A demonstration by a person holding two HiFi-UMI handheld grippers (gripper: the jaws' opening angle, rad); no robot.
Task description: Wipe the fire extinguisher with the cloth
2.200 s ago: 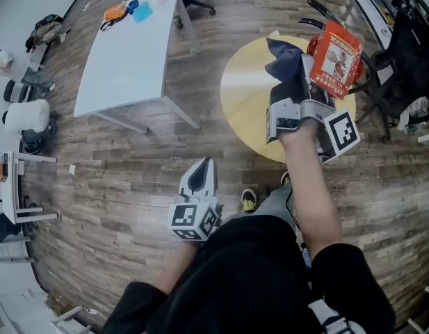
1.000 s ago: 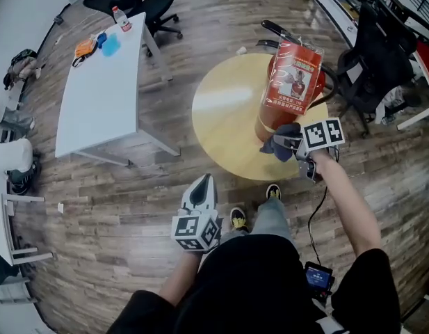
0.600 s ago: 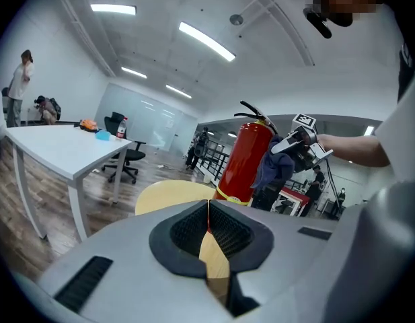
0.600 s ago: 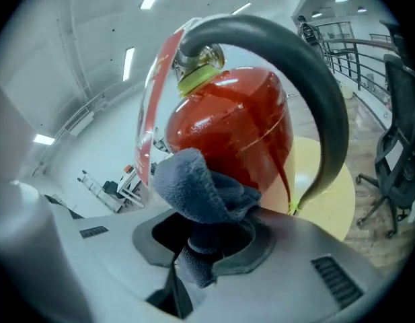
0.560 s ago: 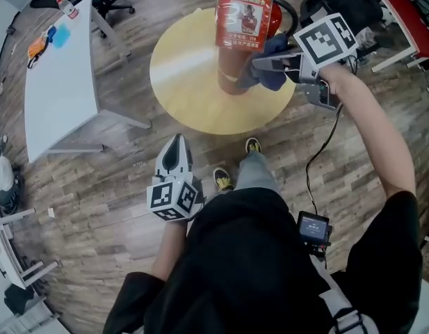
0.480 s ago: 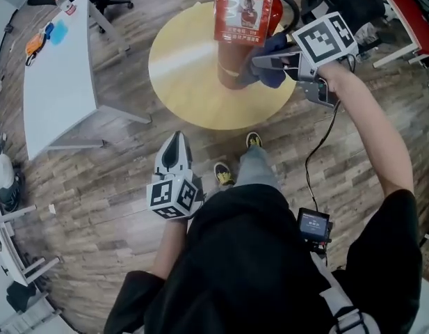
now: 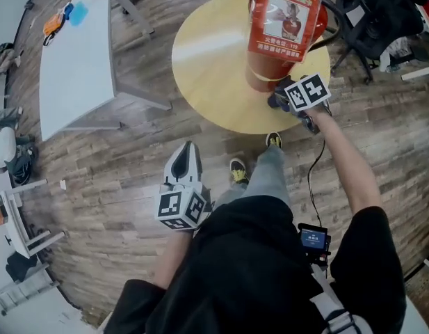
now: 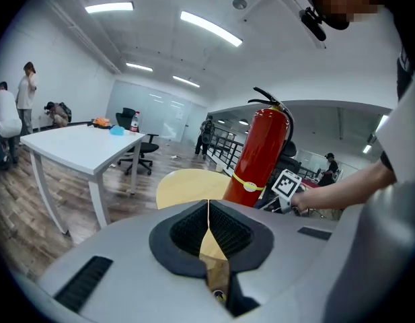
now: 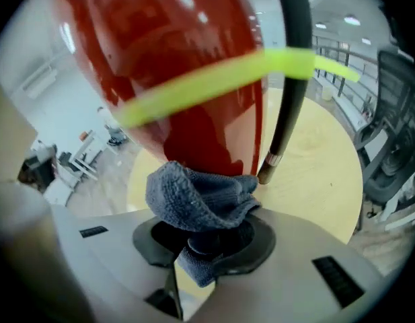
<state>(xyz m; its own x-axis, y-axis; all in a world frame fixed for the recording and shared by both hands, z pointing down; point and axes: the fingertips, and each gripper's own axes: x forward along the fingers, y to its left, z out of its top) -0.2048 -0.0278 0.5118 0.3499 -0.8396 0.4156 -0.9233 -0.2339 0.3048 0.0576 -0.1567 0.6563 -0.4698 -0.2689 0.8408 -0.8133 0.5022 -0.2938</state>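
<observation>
The red fire extinguisher [image 7: 284, 26] stands upright on the round yellow table [image 7: 207, 61]. My right gripper [image 7: 280, 97] is down at its base, shut on the grey-blue cloth [image 7: 277, 101]. In the right gripper view the bunched cloth [image 9: 200, 194] lies against the red cylinder [image 9: 180, 66] just below its yellow band [image 9: 214, 79], beside the black hose [image 9: 288, 79]. My left gripper [image 7: 188, 152] hangs over the floor in front of the table, shut and holding nothing. From the left gripper [image 8: 208, 210] I see the extinguisher [image 8: 261, 153] and the right hand beside it.
A white desk [image 7: 75, 54] stands at the left with small items at its far end. Black office chairs [image 7: 381, 19] crowd the right side of the table. Wooden floor lies between desk and table. People [image 8: 5, 120] stand far off at the left.
My right gripper has slid the cloth down the extinguisher from mid-height to its base. The left gripper has stayed about where it was.
</observation>
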